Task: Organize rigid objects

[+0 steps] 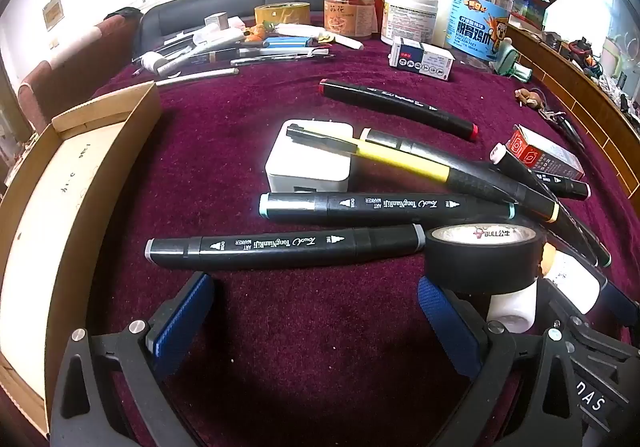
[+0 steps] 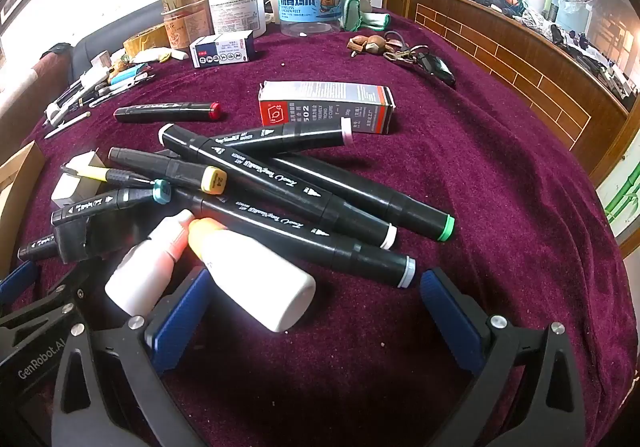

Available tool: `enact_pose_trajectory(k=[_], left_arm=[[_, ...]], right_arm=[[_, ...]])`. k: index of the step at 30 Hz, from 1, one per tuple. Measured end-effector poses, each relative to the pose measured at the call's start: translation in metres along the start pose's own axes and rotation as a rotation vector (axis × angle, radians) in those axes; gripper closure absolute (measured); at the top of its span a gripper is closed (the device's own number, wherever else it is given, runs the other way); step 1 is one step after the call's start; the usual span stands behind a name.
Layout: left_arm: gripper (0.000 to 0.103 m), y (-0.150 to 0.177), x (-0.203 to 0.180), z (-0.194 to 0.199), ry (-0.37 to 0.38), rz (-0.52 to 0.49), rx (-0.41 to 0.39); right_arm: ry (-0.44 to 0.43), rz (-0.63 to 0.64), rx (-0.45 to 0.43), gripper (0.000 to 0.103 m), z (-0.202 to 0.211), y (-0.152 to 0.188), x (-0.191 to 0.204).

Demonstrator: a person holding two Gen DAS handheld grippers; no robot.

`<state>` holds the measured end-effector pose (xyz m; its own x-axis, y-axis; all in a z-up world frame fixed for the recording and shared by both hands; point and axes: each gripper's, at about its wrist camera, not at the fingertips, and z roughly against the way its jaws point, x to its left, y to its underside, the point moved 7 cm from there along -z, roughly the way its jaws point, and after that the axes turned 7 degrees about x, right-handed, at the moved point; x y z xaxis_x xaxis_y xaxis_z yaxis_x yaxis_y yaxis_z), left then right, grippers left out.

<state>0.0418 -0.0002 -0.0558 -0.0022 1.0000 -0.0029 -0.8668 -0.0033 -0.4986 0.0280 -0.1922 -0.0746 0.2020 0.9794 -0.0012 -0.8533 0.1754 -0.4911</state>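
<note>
Both grippers hang low over the maroon velvet tablecloth (image 1: 224, 115) with jaws spread wide and nothing between them. The left gripper (image 1: 316, 311) faces the black grey-capped art marker (image 1: 284, 247) lying crosswise at its twelve o'clock, just ahead of the blue pads. At its nine o'clock stands the open brown cardboard box (image 1: 120, 135), probably the place for sorted items.

The black roll of electrical tape (image 1: 484, 251) touches that marker's right end at two o'clock, so a careless close could drag the roll or nudge the marker sideways.

The right gripper (image 2: 316, 311) looks onto a crossed heap of black art markers (image 2: 288, 187), with two white plastic bottles (image 2: 256, 279) lying against its left pad at ten o'clock. Closing there could pinch a bottle instead, or roll the stacked markers apart. The two grippers sit close and could collide.
</note>
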Motion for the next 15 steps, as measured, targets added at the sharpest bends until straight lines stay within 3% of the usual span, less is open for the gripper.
enact_pose_trajectory(k=[6,15], left_arm=[[0.0,0.013,0.0,0.007,0.059,-0.1,0.042],[0.0,0.024,-0.001,0.015,0.032,-0.114,0.019]], right_arm=[[-0.065,0.091,0.089,0.0,-0.001,0.0,-0.006],[-0.053,0.132,0.054,0.001,0.005,0.009,0.004]])
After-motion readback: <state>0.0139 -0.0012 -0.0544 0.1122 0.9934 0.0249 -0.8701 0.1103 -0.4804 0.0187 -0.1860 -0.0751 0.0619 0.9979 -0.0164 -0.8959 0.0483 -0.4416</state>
